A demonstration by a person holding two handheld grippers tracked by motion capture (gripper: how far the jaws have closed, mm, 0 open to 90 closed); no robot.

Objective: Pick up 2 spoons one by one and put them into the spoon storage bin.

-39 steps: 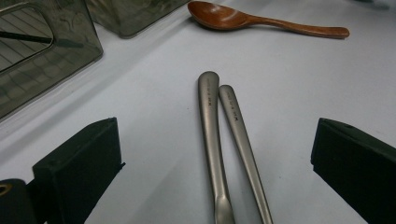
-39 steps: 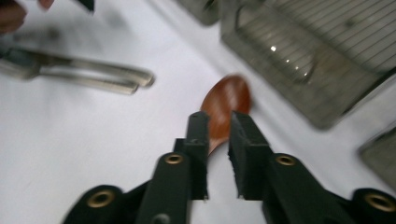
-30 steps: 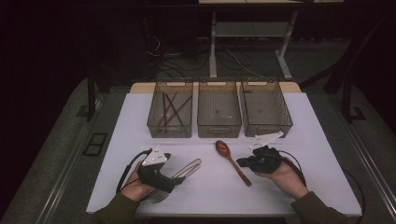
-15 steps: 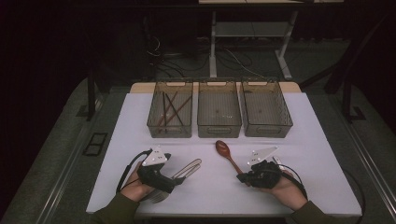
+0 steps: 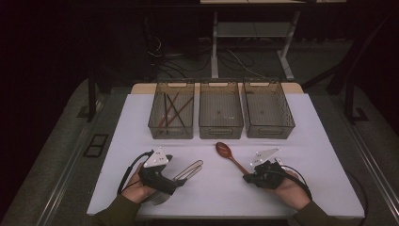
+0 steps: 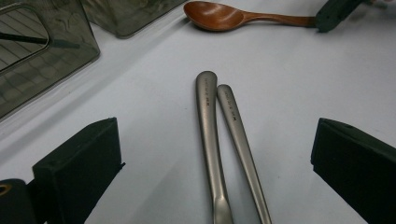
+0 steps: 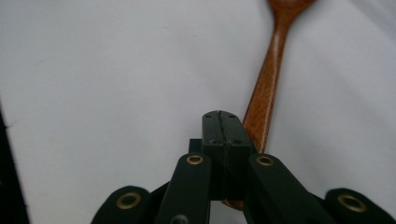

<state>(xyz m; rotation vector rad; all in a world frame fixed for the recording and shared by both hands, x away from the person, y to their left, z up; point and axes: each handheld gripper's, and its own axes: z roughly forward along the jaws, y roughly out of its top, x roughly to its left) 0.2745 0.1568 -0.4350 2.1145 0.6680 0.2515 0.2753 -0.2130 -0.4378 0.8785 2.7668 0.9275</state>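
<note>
- The left gripper (image 5: pixel 175 184) lies low on the white table (image 5: pixel 320 155), jaws wide apart, straddling two metal utensil handles (image 6: pixel 219 140) without touching them.
- The right gripper (image 5: pixel 246 178), held in the person's right hand (image 5: pixel 287 190), has its jaws pressed fully together at the handle end of the wooden spoon (image 5: pixel 230 156); the spoon lies beside and beneath the tips, not between them.
- Beyond both grippers stand three clear bins (image 5: pixel 221 129); the left bin holds chopsticks (image 5: pixel 171 110).
</note>
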